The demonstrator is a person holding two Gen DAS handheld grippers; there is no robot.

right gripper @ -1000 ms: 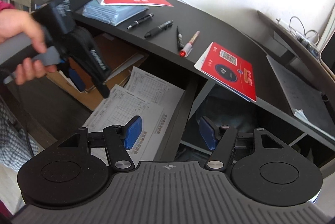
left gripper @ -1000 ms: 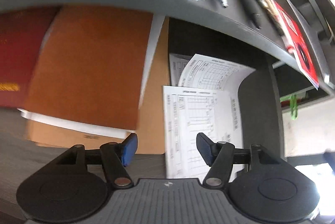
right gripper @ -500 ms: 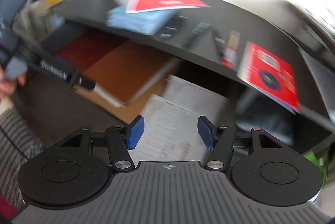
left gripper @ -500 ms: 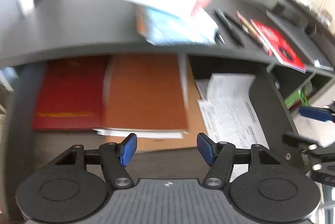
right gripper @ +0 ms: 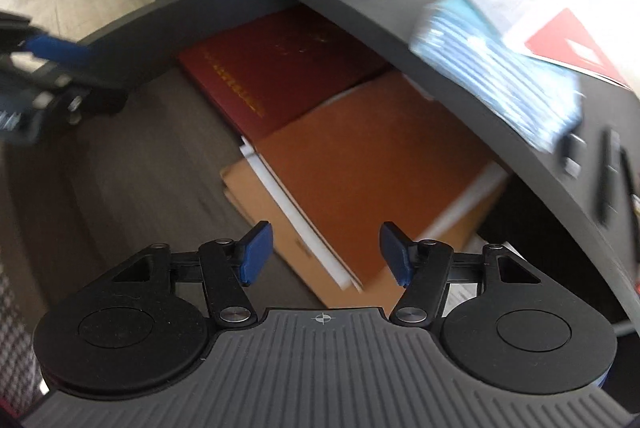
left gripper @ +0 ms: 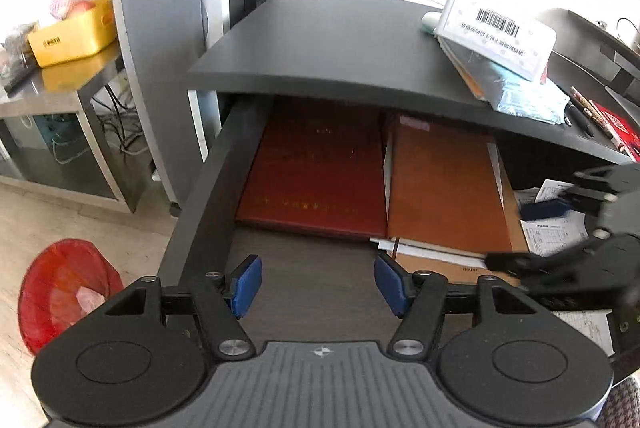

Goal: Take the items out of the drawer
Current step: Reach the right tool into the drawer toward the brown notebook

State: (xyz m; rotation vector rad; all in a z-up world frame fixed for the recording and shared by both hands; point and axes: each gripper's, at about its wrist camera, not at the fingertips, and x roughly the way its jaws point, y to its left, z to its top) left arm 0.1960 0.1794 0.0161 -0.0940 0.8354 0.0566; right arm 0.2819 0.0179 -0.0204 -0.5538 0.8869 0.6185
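The open drawer [left gripper: 204,212] under the black desk holds a dark red book [left gripper: 312,180], an orange-brown notebook [left gripper: 444,188] on white sheets and a kraft envelope [left gripper: 436,264], and printed sheets [left gripper: 556,228] at the right. My left gripper [left gripper: 318,282] hangs open above the bare drawer floor in front of the red book, nothing between its pads. My right gripper [right gripper: 326,252] is open over the near corner of the orange-brown notebook [right gripper: 372,164] and holds nothing. In the left wrist view it shows at the right [left gripper: 524,234], over the printed sheets. The red book [right gripper: 280,68] lies further in.
On the desk top [left gripper: 340,44] lie a white barcoded box [left gripper: 496,28], a blue packet [left gripper: 524,92], pens [left gripper: 576,116] and a red card [left gripper: 620,132]. Left of the desk are a grey column [left gripper: 160,28], a steel table with a yellow box [left gripper: 72,32], and a red bin [left gripper: 64,288] on the floor.
Both grippers swung left along the drawer. The left one pulled back from the printed sheets to the red book's side. The right one came over the orange notebook. Both stayed open.
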